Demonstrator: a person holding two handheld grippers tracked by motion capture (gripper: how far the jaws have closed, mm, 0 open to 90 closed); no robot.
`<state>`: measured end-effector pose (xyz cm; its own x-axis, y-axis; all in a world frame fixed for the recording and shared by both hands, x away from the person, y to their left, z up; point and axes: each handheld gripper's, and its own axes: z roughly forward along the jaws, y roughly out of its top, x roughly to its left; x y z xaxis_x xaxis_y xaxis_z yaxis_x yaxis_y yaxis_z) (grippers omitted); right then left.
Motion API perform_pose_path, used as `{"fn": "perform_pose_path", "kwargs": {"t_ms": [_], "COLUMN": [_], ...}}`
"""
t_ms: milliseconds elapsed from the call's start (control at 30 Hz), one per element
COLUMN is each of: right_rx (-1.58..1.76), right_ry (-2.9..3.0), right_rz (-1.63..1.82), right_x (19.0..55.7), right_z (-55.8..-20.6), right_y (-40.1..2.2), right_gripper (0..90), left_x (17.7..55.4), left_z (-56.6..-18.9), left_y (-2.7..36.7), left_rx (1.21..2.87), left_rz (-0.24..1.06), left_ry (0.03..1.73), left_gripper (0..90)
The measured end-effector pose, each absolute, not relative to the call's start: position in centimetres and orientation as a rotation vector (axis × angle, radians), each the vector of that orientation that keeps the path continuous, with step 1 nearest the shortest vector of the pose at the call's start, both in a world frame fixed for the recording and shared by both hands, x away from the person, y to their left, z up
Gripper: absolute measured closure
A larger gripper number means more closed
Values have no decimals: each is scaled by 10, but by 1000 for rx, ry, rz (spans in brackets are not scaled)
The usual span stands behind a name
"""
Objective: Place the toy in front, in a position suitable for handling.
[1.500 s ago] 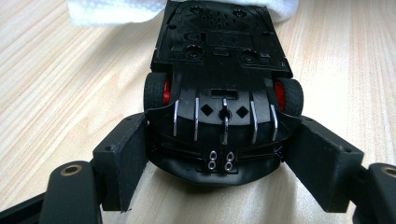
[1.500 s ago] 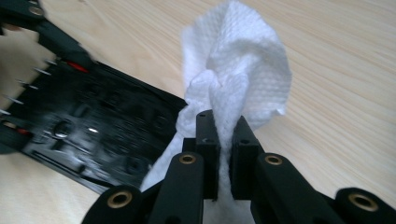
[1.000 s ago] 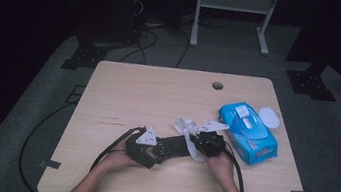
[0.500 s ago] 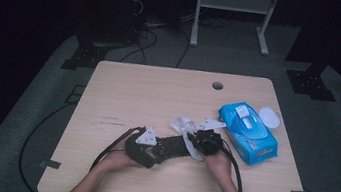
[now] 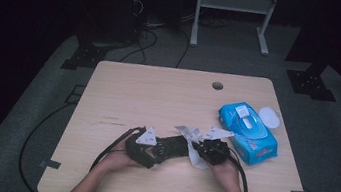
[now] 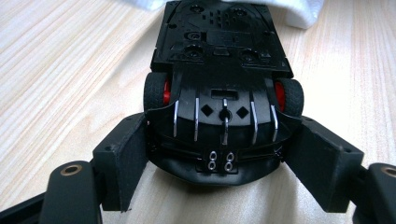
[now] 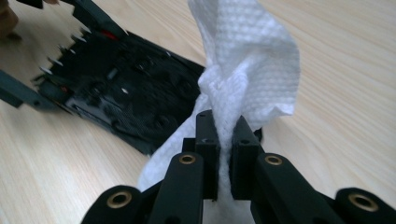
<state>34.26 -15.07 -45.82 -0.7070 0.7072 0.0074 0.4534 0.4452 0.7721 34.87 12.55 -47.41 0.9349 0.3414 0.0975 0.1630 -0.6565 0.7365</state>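
The toy car [image 6: 219, 88] is black, with red wheel hubs, and it is seen lying upside down on the table [image 5: 158, 94], in the near middle part, between the two hands. Its flat underside is turned up, and its rear end, with silver strips and four small tail pipes, is held between the jaws of the left gripper [image 5: 147, 146]. In the left gripper view the two black jaws are pressed against the left and right sides of the car body, just behind the rear wheels.

The table is of light wood, with a small round hole [image 5: 217, 86] near its far edge. On its right part a blue pack of wipes [image 5: 249, 133] is laid, with its white lid [image 5: 269, 117] opened toward the far right.

The left gripper is held by the left hand [image 5: 116, 159] and is clenched on the car. The right gripper [image 5: 211, 150] is held by the right hand [image 5: 224, 170], just beside the front end of the car. Its jaws are closed tightly on a white wipe [image 7: 243, 79], which is bunched between them and rises above them in a crumpled fold. A lower part of the wipe is spread on the table and touches the edge of the car. Black cables are seen trailing from both grippers over the table.
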Motion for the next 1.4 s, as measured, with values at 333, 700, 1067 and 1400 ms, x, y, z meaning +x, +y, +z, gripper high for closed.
{"fn": "perform_pose_path", "kwargs": {"t_ms": [333,700,1067,1400], "right_rx": [932,938,778,891], "right_ry": [2438,2451,2520,2414], "right_rz": [1152,1247,1342,1223], "right_x": [334,330,329,356], "right_z": [-456,-457,-451,-450], "right_y": [-144,-126,-66,-94], "right_gripper": [840,842,841,841], "left_x": [349,349,349,350], "left_z": [-474,-474,-474,-474], "left_y": [125,125,125,126], "left_rx": [2297,2291,2298,2287], "left_rz": [290,284,291,286], "left_ry": [354,359,358,365], "left_gripper": [241,241,241,241]}}
